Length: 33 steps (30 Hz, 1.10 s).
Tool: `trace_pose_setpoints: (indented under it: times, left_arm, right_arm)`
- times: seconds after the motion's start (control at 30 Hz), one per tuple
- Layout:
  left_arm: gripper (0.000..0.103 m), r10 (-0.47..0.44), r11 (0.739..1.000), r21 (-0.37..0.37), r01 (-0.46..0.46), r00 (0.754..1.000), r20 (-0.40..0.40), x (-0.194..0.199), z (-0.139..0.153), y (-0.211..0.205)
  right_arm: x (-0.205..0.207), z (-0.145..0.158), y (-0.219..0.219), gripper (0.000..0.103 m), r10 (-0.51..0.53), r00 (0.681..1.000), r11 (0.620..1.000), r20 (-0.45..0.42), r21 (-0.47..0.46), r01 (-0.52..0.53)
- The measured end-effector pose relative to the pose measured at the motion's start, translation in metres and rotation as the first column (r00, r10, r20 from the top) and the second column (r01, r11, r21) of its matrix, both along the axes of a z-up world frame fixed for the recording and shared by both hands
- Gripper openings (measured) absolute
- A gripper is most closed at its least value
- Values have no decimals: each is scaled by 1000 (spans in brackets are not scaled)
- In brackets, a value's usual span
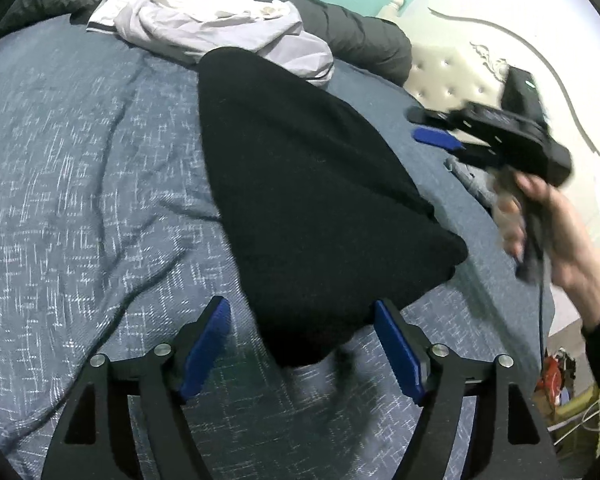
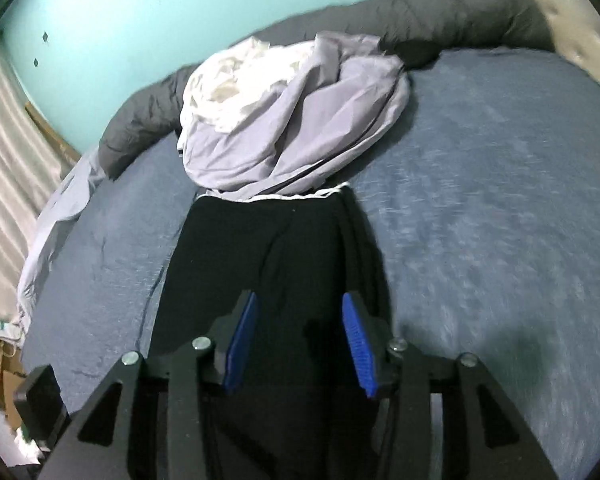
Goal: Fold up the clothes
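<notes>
Spread wide at six o'clock, the left claw (image 1: pixel 302 344) frames the black garment's (image 1: pixel 300 184) loose near corner on the bed (image 1: pixel 80 152). Toward three o'clock, the right claw (image 1: pixel 434 128) hangs empty, jaws apart, beside that garment.

Black garment (image 1: pixel 300 184) on a blue bedspread (image 1: pixel 80 168) flecked with white crosshatch. Lavender and white clothes pile (image 2: pixel 284 120), dark grey rolled duvet (image 2: pixel 452 12), teal wall (image 2: pixel 120 20), blue pads (image 1: pixel 206 348) on black grippers.
</notes>
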<state>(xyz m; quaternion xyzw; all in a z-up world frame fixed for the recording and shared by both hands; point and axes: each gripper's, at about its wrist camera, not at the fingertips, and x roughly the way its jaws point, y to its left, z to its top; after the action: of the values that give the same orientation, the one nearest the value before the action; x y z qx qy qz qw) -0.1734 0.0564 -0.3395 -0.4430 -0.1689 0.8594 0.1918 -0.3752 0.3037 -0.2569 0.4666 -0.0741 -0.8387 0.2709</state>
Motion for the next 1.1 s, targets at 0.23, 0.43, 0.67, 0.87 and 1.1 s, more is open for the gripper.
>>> trace_pose_setpoints:
  times: [0.23,0.43,0.67,0.87,1.1]
  left_arm:
    - [82,5,1000,7,-5,1000,-3,-1,-5,-1]
    - [84,9,1000,20,-9,1000,8,-3,-8,-1]
    - [85,0,1000,10,0,1000,9,-1,-12,2]
    - [85,-5,1000,-9,5,1000,24,-1,-18,5]
    - [85,8,1000,-1,-8,1000,15,3,-12,0]
  right_arm:
    - [-35,-23,-18,45,-22,999,994,35,105,18]
    - [-41,-34,-36,19,-1,1000,981,31,195,-5]
    - [-45,-27,-37,7,-32,999,972,-42,233,41]
    - [-59,-35,-39,7,-37,999,966,-26,255,43]
    - [-38,-12,-28,21,-19,998,963,-51,266,32]
